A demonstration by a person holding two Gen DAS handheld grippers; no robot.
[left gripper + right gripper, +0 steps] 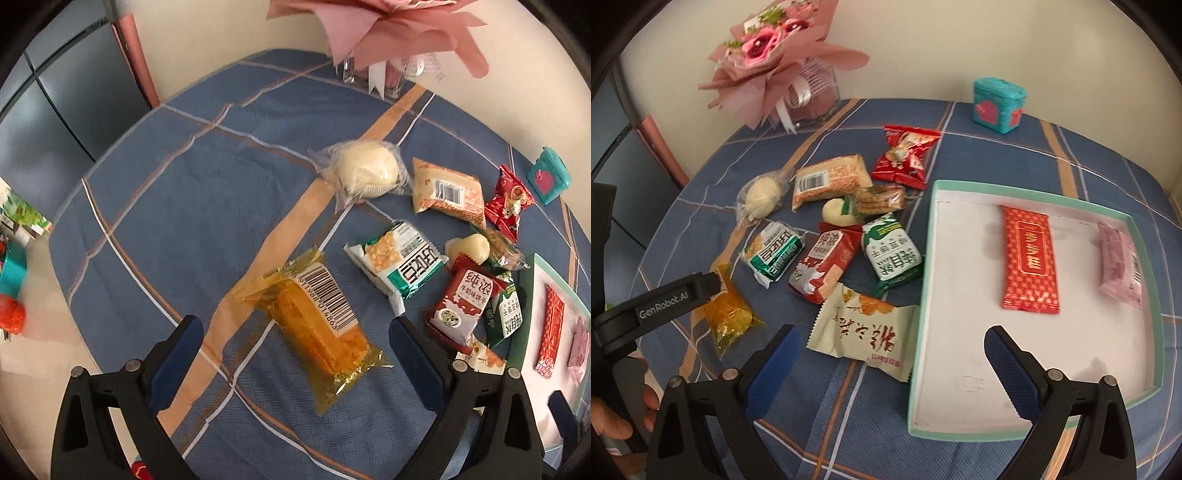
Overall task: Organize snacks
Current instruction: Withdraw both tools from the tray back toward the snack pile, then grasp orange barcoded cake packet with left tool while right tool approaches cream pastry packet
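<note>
My left gripper [295, 332] is open, its jaws either side of a yellow-orange snack packet [317, 325] lying on the blue plaid tablecloth; the packet also shows in the right wrist view [729, 314]. My right gripper [888, 347] is open and empty, above the left rim of a mint-edged white tray [923, 295]. The tray holds a red packet [1028, 258] and a pink packet [1119, 266]. A cream packet [864, 328] lies just left of the tray. Several more snacks [831, 236] lie in a loose pile beyond it.
A glass vase with a pink bouquet [775, 62] stands at the table's back left. A small teal box [997, 103] stands at the back. The left gripper's black body [661, 302] reaches in from the left. A grey cabinet [55, 110] stands beyond the table.
</note>
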